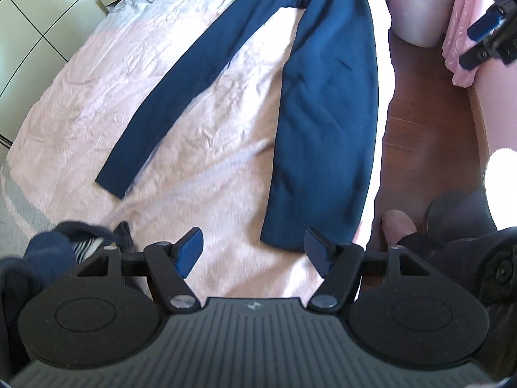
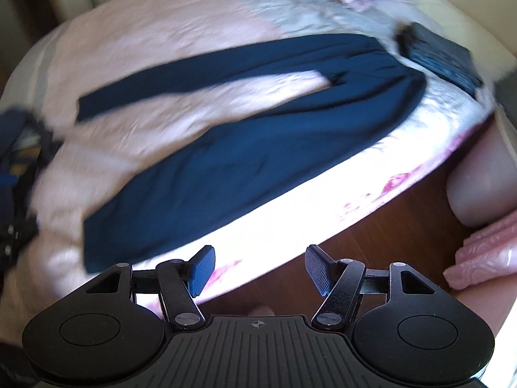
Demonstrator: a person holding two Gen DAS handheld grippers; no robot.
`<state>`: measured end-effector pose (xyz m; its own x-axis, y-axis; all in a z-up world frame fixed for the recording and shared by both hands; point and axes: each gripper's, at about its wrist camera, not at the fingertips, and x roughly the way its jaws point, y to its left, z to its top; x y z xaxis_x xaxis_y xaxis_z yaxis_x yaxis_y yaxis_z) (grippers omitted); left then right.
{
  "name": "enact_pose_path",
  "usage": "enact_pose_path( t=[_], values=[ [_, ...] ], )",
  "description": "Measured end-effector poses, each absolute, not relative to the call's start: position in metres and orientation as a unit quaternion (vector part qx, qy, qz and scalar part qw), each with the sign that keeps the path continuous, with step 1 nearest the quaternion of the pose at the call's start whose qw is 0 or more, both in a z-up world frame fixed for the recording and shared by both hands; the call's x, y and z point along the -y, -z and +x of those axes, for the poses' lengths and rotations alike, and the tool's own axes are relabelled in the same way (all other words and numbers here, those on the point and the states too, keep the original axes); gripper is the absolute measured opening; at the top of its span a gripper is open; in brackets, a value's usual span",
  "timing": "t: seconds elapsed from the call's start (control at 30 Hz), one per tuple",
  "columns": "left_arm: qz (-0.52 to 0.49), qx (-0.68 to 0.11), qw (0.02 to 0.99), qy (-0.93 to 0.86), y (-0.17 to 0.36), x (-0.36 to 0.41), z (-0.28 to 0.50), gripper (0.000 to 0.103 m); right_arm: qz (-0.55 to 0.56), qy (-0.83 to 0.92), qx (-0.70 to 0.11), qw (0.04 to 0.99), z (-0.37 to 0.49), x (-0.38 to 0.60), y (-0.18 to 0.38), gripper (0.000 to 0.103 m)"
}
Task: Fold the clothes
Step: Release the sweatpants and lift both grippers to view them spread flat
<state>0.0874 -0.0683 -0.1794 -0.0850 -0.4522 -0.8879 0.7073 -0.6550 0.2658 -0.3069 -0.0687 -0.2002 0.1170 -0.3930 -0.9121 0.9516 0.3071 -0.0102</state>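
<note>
Pink-quilted bed (image 1: 97,103) (sunlit edge) beside dark wooden floor (image 1: 429,123), white bin (image 1: 416,3).

Pink bed (image 1: 97,97) w/ navy trousers (image 1: 326,97) (spread flat).

Trousers (image 1: 323,103) flat on bed (image 1: 97,97), legs apart

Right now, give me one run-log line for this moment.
dark blue knit trousers: flat, legs spread, pink bedcover | left gripper: open, empty | right gripper: open, empty
</note>
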Motion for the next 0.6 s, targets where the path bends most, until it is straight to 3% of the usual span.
enact_pose_path(
  t=[0.23,0.6],
  values=[
    [0.54,-0.115,0.408,0.727,0.177,0.06,0.109,0.066,0.304,0.463,-0.461,0.693,-0.269,0.047,0.207,0.065],
    [0.526,-0.114,0.392,0.746,0.188,0.058,0.095,0.066,0.302,0.476,-0.46,0.686,-0.286,0.06,0.202,0.066]
  ],
)
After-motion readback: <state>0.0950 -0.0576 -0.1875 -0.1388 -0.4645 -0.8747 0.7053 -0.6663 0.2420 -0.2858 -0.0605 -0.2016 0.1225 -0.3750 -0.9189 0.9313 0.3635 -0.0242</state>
